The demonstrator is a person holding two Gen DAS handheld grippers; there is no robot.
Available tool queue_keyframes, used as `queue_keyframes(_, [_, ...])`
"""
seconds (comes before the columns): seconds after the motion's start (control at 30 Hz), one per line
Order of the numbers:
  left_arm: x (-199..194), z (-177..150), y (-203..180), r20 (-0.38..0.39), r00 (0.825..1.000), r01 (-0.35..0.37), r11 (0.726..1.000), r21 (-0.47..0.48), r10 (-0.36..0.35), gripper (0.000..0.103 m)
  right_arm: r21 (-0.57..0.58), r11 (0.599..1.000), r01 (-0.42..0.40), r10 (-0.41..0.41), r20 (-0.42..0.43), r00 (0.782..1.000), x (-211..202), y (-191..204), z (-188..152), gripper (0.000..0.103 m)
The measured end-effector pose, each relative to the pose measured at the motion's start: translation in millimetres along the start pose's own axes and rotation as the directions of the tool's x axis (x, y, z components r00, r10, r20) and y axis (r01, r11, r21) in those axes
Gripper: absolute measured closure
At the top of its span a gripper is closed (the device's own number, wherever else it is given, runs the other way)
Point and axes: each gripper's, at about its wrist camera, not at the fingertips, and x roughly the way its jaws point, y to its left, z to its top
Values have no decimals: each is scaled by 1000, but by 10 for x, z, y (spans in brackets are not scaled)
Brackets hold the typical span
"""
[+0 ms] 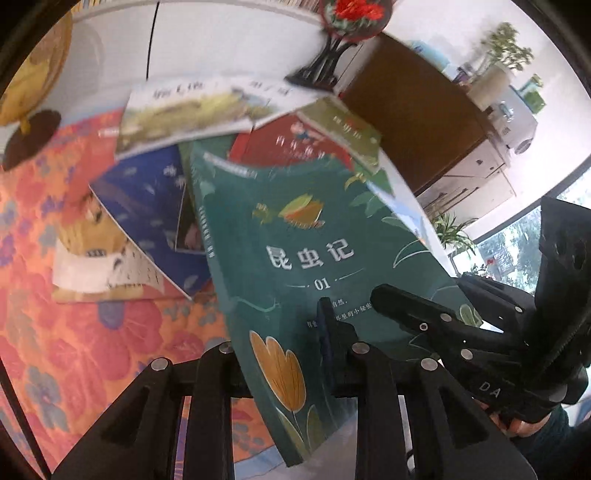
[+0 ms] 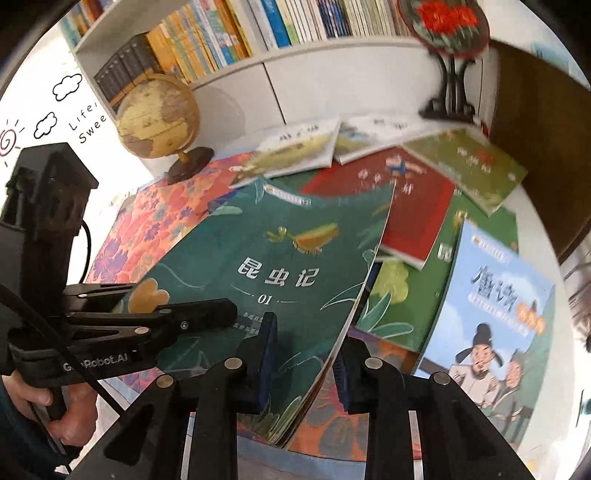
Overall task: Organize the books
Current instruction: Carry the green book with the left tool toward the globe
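A dark green book with white Chinese title and "01" is lifted and tilted above the table; it also shows in the right wrist view. My left gripper is shut on its lower edge. My right gripper is shut on its near right edge, one finger on the cover and one under it. The right gripper shows in the left wrist view, the left gripper in the right wrist view. Other books lie scattered: a red one, a blue one, a light blue one.
A floral orange tablecloth covers the table. A globe stands at the back left, a black stand with a red flower fan at the back right. A white shelf full of books is behind. A brown cabinet is at right.
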Motion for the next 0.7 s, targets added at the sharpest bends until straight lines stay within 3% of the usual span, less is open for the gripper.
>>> queue_keyframes(0.2, [-295,28,-58,60,998,-29,999,40,26,81,-56,998,-1,3,29,1000,-165,217,84,75])
queue_keyframes(0.4, [-723,18,181,150,988,-30,999,25,26,81,-123,992,5,3,71,998,-281,690,201,75])
queue_keyframes(0.7, [-1805,-161,1014,315,940,-115,991,-65,129,81,-279,959,-45,90,149,985,-291,1914,544,75])
